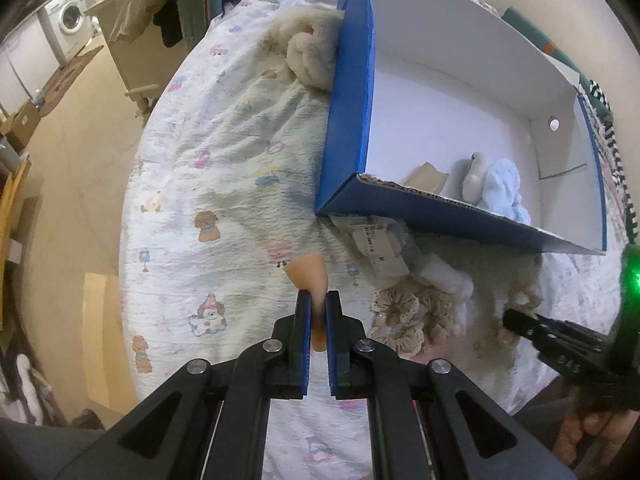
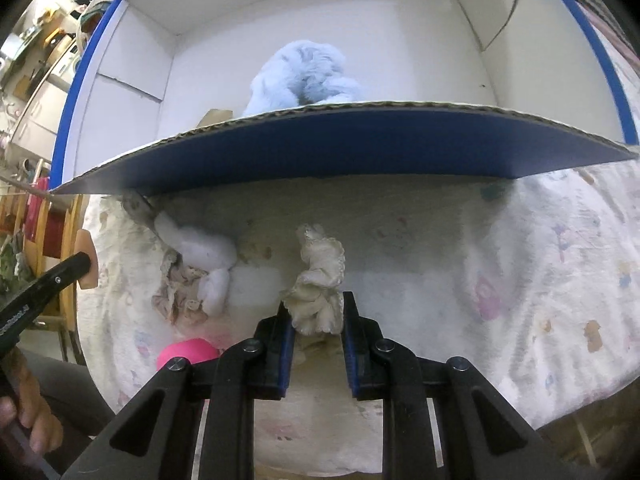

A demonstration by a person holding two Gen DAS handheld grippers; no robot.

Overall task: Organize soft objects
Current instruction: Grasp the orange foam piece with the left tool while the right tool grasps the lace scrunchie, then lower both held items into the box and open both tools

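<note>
On the bed (image 1: 224, 184), under a printed quilt, a blue box (image 1: 352, 92) with a white inside fills the upper right of the left wrist view. Its near wall stands between both grippers and the things inside.

Box contents, counted: one light blue fluffy scrunchie (image 1: 505, 186), one grey-white soft piece beside it, one tan piece at the near wall. A cream plush bundle (image 1: 308, 56) lies outside, touching the box's left wall.

Loose on the quilt below the box: one lace scrunchie (image 1: 408, 316), one white fluffy piece (image 2: 200, 252), one paper tag (image 1: 378, 250), one pink ball (image 2: 186, 354) at lower left of the right wrist view.

Left gripper (image 1: 319, 300): fingers narrow, clamped on one peach sponge (image 1: 310, 272). Right gripper (image 2: 318, 312): fingers closed on one cream ruffled scrunchie (image 2: 320, 280).
</note>
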